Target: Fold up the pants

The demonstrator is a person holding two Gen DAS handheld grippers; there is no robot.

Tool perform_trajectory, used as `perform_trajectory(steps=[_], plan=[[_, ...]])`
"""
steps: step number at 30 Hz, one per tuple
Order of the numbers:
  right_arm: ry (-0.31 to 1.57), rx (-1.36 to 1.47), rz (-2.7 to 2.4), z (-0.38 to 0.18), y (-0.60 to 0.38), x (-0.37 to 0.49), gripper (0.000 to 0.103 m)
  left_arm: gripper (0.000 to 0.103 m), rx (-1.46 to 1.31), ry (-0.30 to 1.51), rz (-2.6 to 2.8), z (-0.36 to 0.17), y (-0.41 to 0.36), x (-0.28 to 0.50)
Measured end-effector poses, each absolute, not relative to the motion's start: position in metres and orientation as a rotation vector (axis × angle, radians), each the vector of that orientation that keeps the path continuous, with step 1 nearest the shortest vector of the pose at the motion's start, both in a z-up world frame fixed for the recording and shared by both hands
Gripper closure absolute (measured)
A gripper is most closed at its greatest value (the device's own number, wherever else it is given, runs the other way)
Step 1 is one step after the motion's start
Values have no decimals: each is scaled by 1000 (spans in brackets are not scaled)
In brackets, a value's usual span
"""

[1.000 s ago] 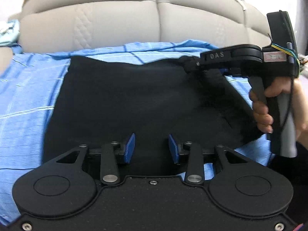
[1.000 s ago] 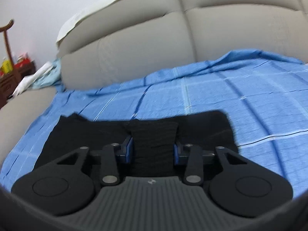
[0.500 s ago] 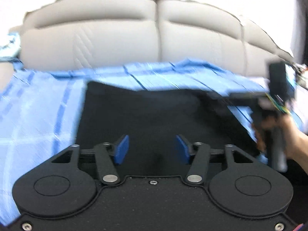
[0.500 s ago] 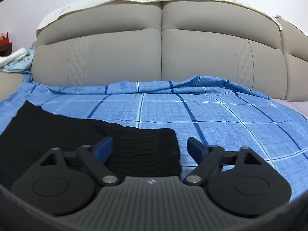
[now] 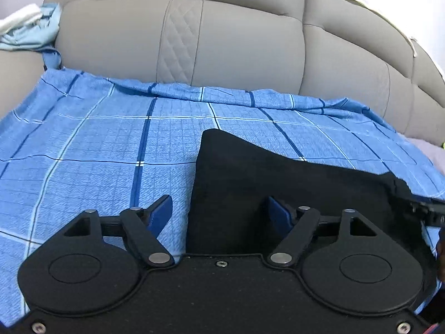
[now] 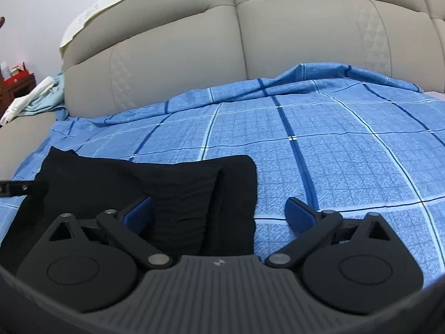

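The black pants (image 5: 278,183) lie folded flat on the blue checked bedsheet (image 5: 97,144). My left gripper (image 5: 219,211) is open and empty, its jaws straddling the pants' left edge. In the right wrist view the pants (image 6: 139,183) show a folded flap near their right edge. My right gripper (image 6: 219,211) is wide open and empty, straddling the pants' right edge. A tip of the right gripper shows at the far right of the left wrist view (image 5: 431,211), and the left gripper's tip (image 6: 19,188) shows at the far left of the right wrist view.
A beige padded headboard (image 5: 236,41) rises behind the bed. Light blue and white cloth (image 6: 36,97) lies at the bed's far left corner. A dark wooden stand (image 6: 16,83) with small items is beyond it.
My right gripper let go of the pants fold and opened wide. My left gripper opened wider and shifted left, to the pants' left edge. The pants now lie flat.
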State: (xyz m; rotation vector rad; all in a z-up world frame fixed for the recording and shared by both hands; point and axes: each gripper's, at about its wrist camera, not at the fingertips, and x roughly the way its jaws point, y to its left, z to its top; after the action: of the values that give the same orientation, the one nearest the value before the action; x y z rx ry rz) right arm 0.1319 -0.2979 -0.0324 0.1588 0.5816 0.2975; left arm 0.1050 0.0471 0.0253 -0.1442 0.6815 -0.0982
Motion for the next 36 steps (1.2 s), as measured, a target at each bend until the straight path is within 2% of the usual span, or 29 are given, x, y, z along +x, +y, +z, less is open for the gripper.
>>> perform_trajectory(steps=[16, 24, 28, 30, 32, 36], plan=[[558, 148, 325, -34, -294, 130, 10, 23, -74, 725, -117, 19, 27, 127], [552, 131, 350, -35, -288, 129, 15, 4, -97, 757, -168, 7, 28, 141], [545, 107, 369, -35, -282, 126, 21, 1, -92, 781, -201, 8, 28, 149], [541, 133, 382, -35, -283, 125, 26, 1, -108, 786, -221, 8, 30, 153], [534, 162, 391, -35, -285, 125, 36, 1, -151, 783, -249, 8, 37, 156], [521, 173, 405, -36, -283, 123, 44, 1, -261, 754, -271, 6, 50, 160]])
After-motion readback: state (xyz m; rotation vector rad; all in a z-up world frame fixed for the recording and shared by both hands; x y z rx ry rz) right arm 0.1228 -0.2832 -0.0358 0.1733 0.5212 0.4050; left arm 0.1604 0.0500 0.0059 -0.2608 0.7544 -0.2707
